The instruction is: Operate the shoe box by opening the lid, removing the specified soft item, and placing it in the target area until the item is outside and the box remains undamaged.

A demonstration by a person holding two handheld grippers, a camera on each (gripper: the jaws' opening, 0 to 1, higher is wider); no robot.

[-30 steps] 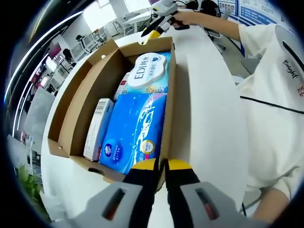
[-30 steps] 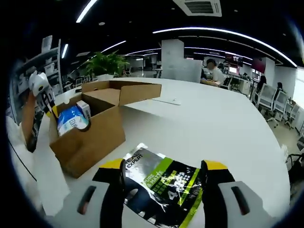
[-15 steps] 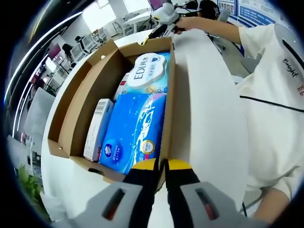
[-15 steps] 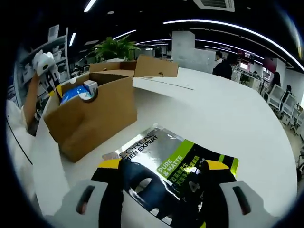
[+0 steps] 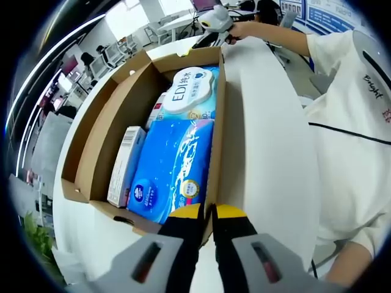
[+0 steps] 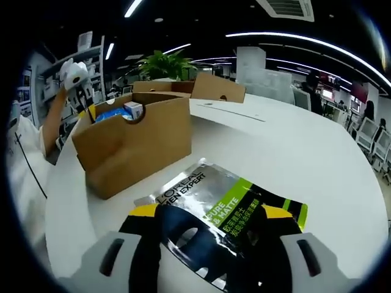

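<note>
On the white counter (image 6: 317, 159) the shoe box (image 6: 137, 146) stands open, pouch (image 6: 226, 207) out between spread right tongs (image 6: 211, 229); left tongs (image 5: 206, 213) pinch the box wall

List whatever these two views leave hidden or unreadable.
- Left gripper view: the left gripper covers the shoe box near wall, so contact is unclear.
- Right gripper view: the silver pouch near end lies behind the right gripper.
- Left gripper view: small print on the blue tissue pack is unreadable.
</note>
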